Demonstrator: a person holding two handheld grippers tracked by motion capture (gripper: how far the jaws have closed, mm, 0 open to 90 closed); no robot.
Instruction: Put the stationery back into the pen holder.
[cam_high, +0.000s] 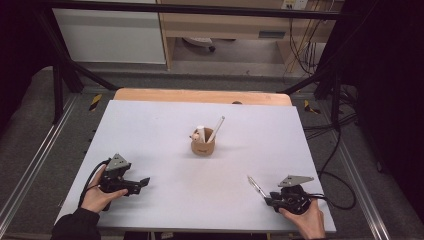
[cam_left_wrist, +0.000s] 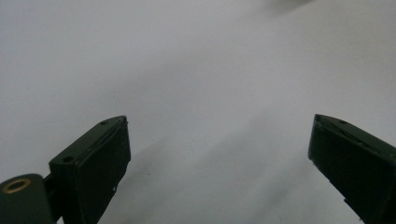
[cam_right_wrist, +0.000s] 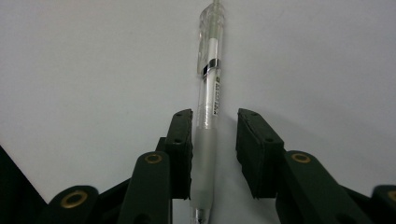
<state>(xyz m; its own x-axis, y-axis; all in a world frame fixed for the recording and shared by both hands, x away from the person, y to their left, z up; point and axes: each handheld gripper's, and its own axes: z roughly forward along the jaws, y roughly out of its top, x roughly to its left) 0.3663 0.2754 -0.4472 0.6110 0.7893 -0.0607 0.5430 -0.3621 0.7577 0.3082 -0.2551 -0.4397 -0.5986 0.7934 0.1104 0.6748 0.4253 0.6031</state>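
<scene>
A clear pen (cam_right_wrist: 210, 70) with a frosted grip lies on the white table (cam_high: 165, 125), its length running between the jaws of my right gripper (cam_right_wrist: 215, 116). The left pad (cam_right_wrist: 183, 140) touches the pen's grip and the right pad (cam_right_wrist: 252, 144) stands a little off it, so the gripper is open. In the high view the pen (cam_high: 256, 185) pokes out of the right gripper (cam_high: 270, 196) near the front right corner. My left gripper (cam_high: 144, 182) rests near the front left; its jaws (cam_left_wrist: 219, 123) are wide open over bare table.
A small wooden cup (cam_high: 202, 146) stands mid-table holding a white pen (cam_high: 216, 129) and a pale stubby item (cam_high: 200, 133). A wooden strip (cam_high: 200, 95) borders the far edge. Cables (cam_high: 340, 190) trail off the right side.
</scene>
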